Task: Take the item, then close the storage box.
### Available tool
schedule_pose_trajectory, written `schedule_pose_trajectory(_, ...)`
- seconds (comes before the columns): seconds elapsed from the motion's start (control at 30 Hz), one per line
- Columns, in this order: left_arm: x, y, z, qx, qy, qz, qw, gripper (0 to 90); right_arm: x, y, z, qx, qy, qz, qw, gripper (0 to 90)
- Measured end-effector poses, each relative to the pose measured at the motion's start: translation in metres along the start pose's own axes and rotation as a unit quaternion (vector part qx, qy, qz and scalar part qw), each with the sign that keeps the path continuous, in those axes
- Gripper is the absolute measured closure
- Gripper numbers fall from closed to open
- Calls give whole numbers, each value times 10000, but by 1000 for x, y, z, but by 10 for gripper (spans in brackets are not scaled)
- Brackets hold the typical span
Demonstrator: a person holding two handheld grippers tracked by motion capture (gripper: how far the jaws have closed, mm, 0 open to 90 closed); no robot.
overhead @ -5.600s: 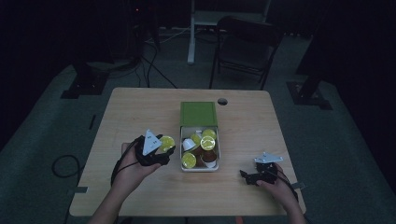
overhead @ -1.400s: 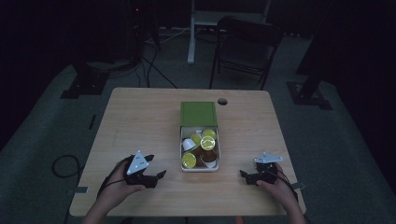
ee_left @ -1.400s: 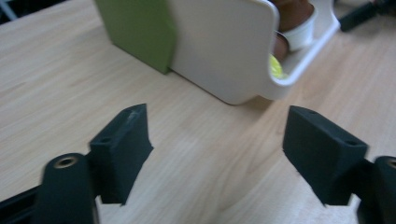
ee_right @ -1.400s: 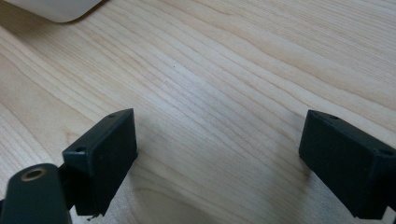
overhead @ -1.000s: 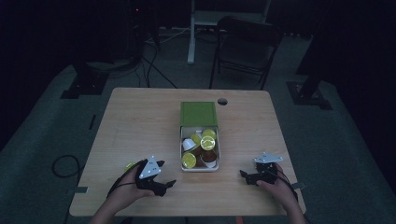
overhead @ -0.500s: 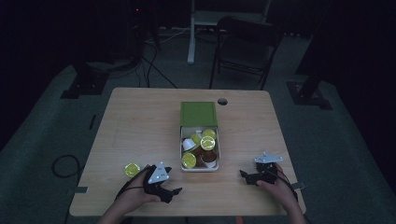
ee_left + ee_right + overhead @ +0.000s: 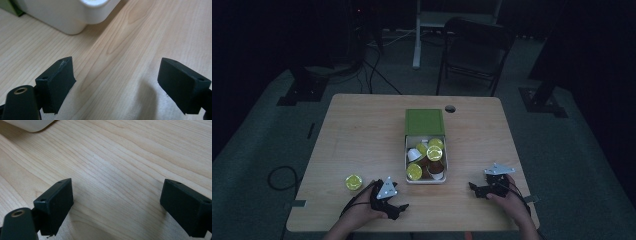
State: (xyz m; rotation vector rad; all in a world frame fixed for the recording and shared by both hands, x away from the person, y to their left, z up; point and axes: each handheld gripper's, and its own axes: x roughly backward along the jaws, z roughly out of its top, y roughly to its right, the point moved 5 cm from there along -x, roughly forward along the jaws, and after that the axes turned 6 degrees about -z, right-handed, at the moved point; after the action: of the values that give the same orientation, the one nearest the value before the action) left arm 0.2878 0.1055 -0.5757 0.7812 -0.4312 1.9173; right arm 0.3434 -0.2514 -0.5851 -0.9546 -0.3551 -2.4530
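Note:
A white box (image 7: 441, 177) with a green lid (image 7: 424, 121) behind it stands mid-table and holds several yellow-lidded and brown pods. One yellow-lidded pod (image 7: 353, 182) lies alone on the wood at the front left. My left gripper (image 7: 398, 210) rests near the front edge, to the right of that pod, open and empty; in the left gripper view (image 7: 116, 80) its jaws stand wide over bare wood with the box's corner (image 7: 72, 17) ahead. My right gripper (image 7: 476, 189) lies at the front right, open and empty, its jaws (image 7: 116, 202) wide over bare wood.
The wooden table (image 7: 362, 135) has a small round hole (image 7: 450, 108) near its far edge. A folding chair (image 7: 472, 50) stands on the floor beyond the table. Cables (image 7: 277, 175) lie on the floor at the left.
The left gripper carried a yellow-lidded pod from beside the box to the front left, let it go, and moved right. The right gripper has stayed still.

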Motion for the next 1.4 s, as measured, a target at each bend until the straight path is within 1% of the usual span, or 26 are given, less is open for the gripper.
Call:
schedule_pose_trajectory(0.13,-2,-1,-3,11,-77,7,10000,143,0,0,0,0,0,0,10000,108)
schedule_pose_trajectory(0.3,-3,-2,-3,16,-71,1,10000,143,0,0,0,2,-1,-2,10000,108)
schedule_pose_trajectory(0.37,-3,-2,-2,13,-43,-9,10000,143,0,0,0,-6,1,-5,10000,108)
schedule_pose_trajectory(0.43,-2,-2,0,60,6,-2,10000,144,0,-1,0,-18,-1,-22,10000,108)
schedule_pose_trajectory(0.53,-1,-4,1,71,28,35,10000,144,0,-4,1,-10,2,3,10000,109)
schedule_pose_trajectory(0.57,1,-5,3,92,81,62,9999,144,-1,-5,1,3,6,14,10000,108)
schedule_pose_trajectory(0.6,2,-5,3,97,105,74,9999,144,-1,-10,3,66,-11,98,9999,121)
schedule_pose_trajectory(0.63,3,-6,4,89,119,86,9999,144,-1,-11,3,112,-11,120,9999,134)
schedule_pose_trajectory(0.73,4,-8,7,115,186,134,9997,144,0,-15,5,115,-14,178,9998,132)
schedule_pose_trajectory(0.77,6,-10,9,128,284,146,9994,144,0,-17,6,147,1,208,9997,131)
schedule_pose_trajectory(0.83,7,-11,11,179,368,151,9990,144,1,-20,9,200,59,232,9995,131)
schedule_pose_trajectory(1.0,11,-14,18,159,484,196,9985,144,8,-28,17,182,203,386,9989,130)
schedule_pose_trajectory(1.07,13,-15,21,198,541,234,9981,148,10,-30,20,205,265,435,9985,130)
schedule_pose_trajectory(1.13,15,-16,23,185,581,250,9978,150,12,-33,24,231,324,492,9980,130)
schedule_pose_trajectory(1.27,17,-18,28,229,675,279,9971,151,18,-41,35,247,517,689,9960,129)
schedule_pose_trajectory(1.3,17,-20,29,212,692,301,9969,151,20,-43,38,250,569,739,9953,128)
schedule_pose_trajectory(1.4,19,-21,32,223,754,280,9965,151,24,-49,46,271,694,863,9935,128)
